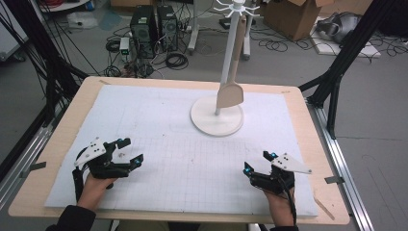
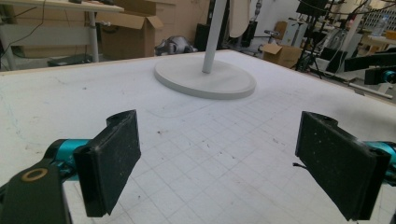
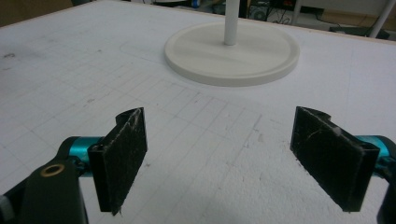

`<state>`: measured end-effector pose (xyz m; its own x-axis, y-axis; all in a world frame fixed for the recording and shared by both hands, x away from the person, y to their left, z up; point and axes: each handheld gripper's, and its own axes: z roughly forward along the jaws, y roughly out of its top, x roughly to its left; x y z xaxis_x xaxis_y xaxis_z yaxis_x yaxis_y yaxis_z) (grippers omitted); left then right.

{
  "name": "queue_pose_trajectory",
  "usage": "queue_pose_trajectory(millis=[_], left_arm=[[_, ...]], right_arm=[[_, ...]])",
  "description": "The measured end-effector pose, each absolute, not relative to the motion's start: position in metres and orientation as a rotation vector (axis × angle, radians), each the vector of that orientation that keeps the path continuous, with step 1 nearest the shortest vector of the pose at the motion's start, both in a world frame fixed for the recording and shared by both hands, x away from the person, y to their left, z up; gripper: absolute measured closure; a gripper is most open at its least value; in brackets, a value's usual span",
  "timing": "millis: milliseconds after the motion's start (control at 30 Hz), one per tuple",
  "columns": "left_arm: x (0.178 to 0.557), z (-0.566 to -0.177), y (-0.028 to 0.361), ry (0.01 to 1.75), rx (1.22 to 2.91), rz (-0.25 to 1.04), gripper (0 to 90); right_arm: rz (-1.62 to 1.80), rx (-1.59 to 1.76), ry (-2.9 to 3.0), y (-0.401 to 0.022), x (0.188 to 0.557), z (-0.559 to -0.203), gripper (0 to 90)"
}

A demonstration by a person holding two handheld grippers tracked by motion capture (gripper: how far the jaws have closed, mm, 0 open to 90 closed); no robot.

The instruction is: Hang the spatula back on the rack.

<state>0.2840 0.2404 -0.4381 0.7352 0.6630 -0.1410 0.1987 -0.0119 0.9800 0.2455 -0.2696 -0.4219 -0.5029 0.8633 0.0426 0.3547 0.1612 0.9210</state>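
Note:
A white hook stand [image 1: 217, 115] rises from a round base at the far middle of the white gridded mat [image 1: 183, 159]. A wooden spatula [image 1: 230, 91] hangs from one of its top hooks, blade down beside the pole. My left gripper [image 1: 131, 150] rests at the near left, open, with nothing between its pads [image 2: 114, 158]. My right gripper [image 1: 257, 160] rests at the near right, open and empty too. The stand's base [image 2: 205, 79] lies ahead of the left jaws, and that base [image 3: 232, 52] also lies ahead of the right jaws.
The mat covers a wooden table [image 1: 317, 144]. Beyond the table lie computer towers [image 1: 153, 29], cables and cardboard boxes [image 1: 293, 14] on the floor. Black frame legs [image 1: 337, 77] stand at both sides.

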Motion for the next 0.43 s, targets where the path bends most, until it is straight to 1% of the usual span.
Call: queue_pose_trajectory(millis=[433], left_arm=[[0.2844, -0.441, 0.2419, 0.731, 1.572, 0.424, 14.8]], right_arm=[[1.326, 1.162, 1.923, -0.2764, 0.2432, -0.4227, 17.9]])
